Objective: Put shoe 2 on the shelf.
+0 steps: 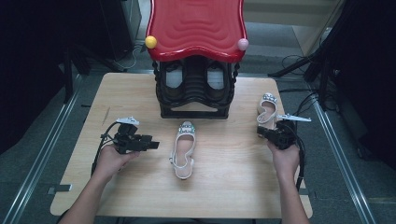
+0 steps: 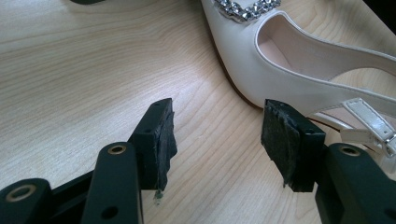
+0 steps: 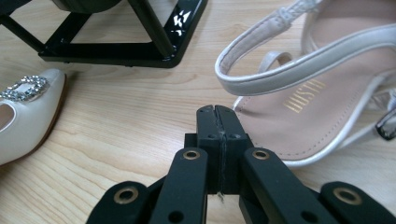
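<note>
My left claw (image 2: 217, 140) is wide and holds nothing beside the white shoe (image 1: 183, 148) in the middle of the bench (image 1: 224, 186), my right claw (image 3: 218, 135) is closed tight and holds nothing by the other shoe (image 1: 267, 108), so I should slide the left one slowly around the shoe's side before I squeeze.

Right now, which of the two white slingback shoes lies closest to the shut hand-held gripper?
The white slingback shoe at the table's right edge, beside the black rack's right corner. The shut right hand-held gripper sits at its heel, while the other white shoe lies mid-table, before the open left hand-held gripper.
</note>
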Demonstrator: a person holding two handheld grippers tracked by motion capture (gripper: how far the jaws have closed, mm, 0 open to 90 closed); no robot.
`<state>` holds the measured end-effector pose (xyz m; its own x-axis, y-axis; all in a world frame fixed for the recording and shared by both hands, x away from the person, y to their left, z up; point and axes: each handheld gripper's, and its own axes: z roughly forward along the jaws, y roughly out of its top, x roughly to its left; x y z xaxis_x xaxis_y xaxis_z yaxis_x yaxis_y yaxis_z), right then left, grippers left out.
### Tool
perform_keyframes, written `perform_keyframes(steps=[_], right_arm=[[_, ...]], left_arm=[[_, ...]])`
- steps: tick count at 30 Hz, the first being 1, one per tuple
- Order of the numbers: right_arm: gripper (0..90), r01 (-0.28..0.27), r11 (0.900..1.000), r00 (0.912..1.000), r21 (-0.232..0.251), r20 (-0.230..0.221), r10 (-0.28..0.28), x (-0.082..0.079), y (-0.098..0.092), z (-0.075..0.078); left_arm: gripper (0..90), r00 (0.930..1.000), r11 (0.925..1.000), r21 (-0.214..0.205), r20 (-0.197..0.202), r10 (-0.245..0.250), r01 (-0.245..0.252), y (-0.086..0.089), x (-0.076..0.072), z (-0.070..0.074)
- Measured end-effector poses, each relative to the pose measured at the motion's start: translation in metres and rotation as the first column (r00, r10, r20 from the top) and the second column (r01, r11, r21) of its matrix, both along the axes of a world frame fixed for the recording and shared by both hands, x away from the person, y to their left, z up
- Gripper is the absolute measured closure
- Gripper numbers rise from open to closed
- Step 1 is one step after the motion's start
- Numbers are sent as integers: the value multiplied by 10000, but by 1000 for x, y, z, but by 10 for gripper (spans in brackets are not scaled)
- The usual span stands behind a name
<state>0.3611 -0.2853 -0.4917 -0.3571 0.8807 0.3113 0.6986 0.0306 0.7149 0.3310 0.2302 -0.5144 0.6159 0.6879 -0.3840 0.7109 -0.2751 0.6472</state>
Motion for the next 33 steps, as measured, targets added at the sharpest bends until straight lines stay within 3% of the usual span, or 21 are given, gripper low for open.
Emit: perform_keyframes(steps=[19, 24, 30, 33], right_arm=[[895, 609, 9980, 9981, -181, -66, -611, -14, -28, 4], [890, 236, 9997, 9991, 75, 360, -239, -14, -20, 17], [864, 170, 9998, 9994, 57, 311, -172, -3, -11, 26], [852, 153, 9998, 9996, 134, 246, -156, 8, -8, 29]], left_arm=[[446, 9999, 10000, 0, 68, -95, 95, -1, 1, 1], [446, 10000, 10000, 8, 59, -72, 71, -1, 1, 1], [446, 9996, 9996, 154, -98, -252, 253, -4, -3, 1], [450, 9990, 9988, 225, 135, -428, 425, -6, -9, 1]])
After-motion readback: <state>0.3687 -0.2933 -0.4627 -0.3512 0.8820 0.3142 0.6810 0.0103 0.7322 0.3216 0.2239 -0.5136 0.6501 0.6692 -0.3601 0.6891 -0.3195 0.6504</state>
